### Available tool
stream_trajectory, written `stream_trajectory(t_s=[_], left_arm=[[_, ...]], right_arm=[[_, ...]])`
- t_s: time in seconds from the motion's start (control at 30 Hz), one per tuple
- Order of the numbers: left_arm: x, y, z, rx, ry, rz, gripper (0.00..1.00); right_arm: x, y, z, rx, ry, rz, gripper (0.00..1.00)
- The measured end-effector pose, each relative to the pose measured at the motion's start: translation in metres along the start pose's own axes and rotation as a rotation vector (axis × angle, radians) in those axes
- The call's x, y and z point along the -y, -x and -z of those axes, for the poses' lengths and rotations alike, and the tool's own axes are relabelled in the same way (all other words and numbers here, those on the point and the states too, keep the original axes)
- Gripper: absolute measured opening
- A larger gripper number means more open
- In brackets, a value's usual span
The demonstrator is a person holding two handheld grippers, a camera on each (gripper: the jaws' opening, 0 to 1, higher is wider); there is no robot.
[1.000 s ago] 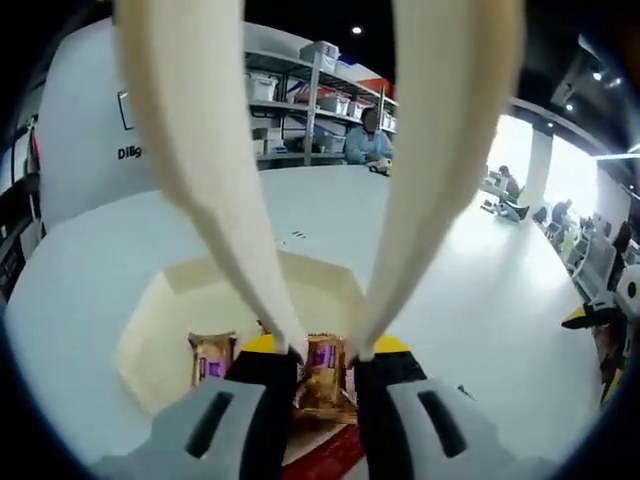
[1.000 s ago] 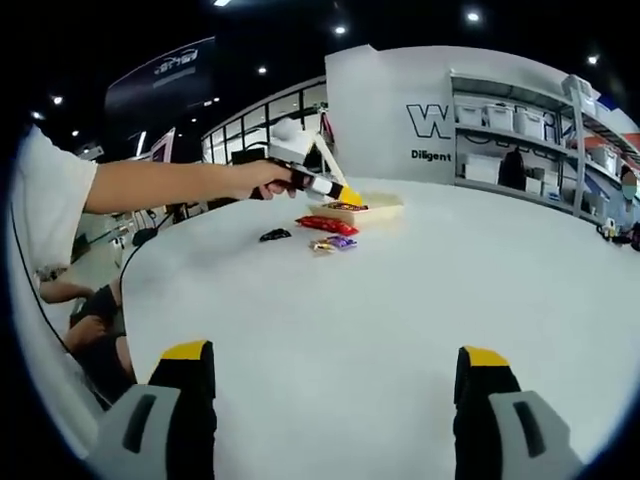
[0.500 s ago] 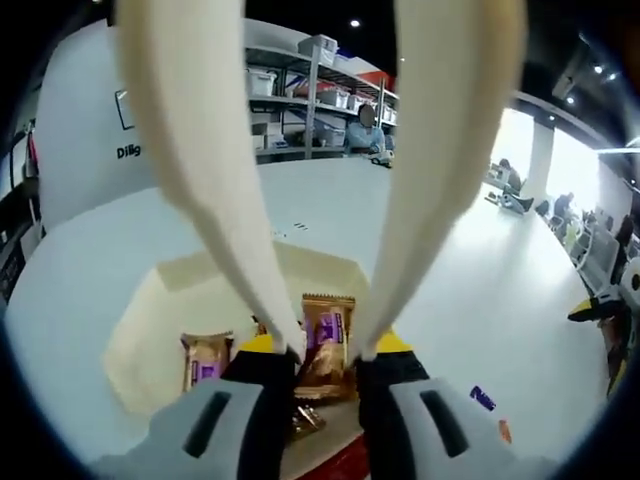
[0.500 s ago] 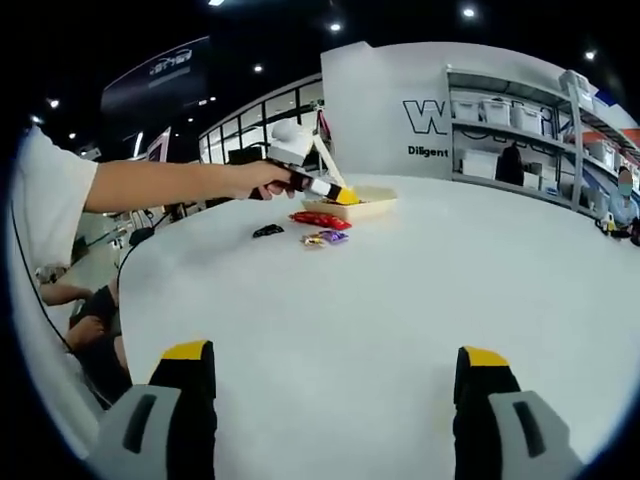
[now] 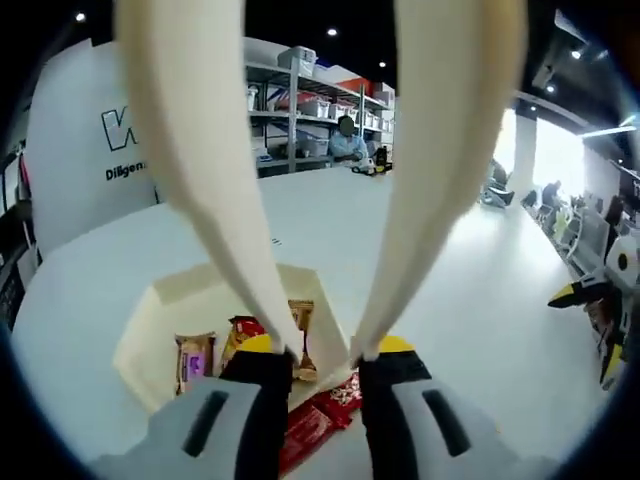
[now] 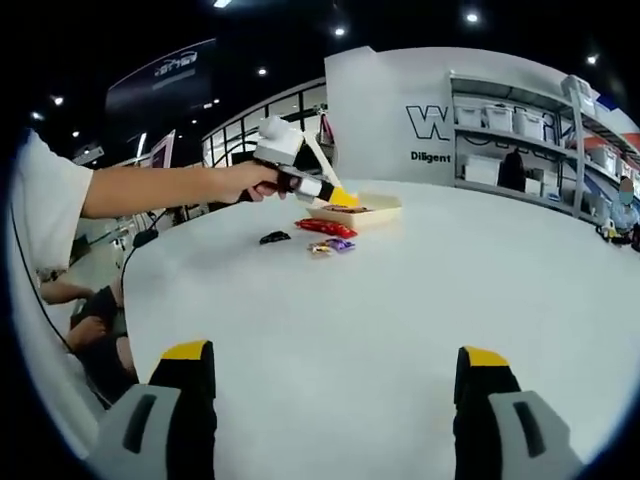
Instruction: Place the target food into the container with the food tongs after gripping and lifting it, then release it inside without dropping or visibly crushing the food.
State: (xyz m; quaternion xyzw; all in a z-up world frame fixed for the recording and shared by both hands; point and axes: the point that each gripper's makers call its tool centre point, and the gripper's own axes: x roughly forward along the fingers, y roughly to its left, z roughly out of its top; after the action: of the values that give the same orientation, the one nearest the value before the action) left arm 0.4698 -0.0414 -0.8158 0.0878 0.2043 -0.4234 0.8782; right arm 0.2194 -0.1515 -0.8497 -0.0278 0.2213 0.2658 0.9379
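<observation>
My left gripper [image 5: 325, 350] is shut on cream food tongs [image 5: 215, 180], whose two arms spread up through the left gripper view. Below the tongs sits the cream container [image 5: 165, 320]. In it lie a brown snack packet [image 5: 302, 335] seen between the tong arms, a red and yellow packet [image 5: 243, 331] and a gold and purple packet [image 5: 192, 360]. In the right gripper view a person's hand holds the left gripper [image 6: 300, 184] just above the container [image 6: 358, 211]. My right gripper [image 6: 336, 352] is open over bare table, far from the container.
Red packets [image 5: 322, 418] lie on the white table [image 5: 470, 300] beside the container, also seen as red packets [image 6: 324, 227] with a purple and gold packet [image 6: 334, 244] and a small black object [image 6: 273, 238]. Shelves and seated people stand beyond the table.
The left gripper view has pulled up and back from the container. The brown packet that sat large between the tong arms now looks smaller and lies in the container. The right gripper stays still.
</observation>
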Motion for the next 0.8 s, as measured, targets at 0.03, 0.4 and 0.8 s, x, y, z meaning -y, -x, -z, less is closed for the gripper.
stream_trajectory(t_s=[0.03,0.4,0.8], left_arm=[[0.002,0.002,0.001,0.000,-0.013,0.002,0.25],[0.024,0.030,0.023,0.016,0.023,0.025,0.25],[0.047,0.036,0.053,-0.026,0.056,0.067,0.26]], right_arm=[[-0.002,0.001,0.000,0.000,0.002,-0.002,0.99],[-0.017,0.010,-0.007,0.018,0.024,-0.009,0.99],[-0.032,0.018,-0.014,0.028,0.059,-0.019,0.99]])
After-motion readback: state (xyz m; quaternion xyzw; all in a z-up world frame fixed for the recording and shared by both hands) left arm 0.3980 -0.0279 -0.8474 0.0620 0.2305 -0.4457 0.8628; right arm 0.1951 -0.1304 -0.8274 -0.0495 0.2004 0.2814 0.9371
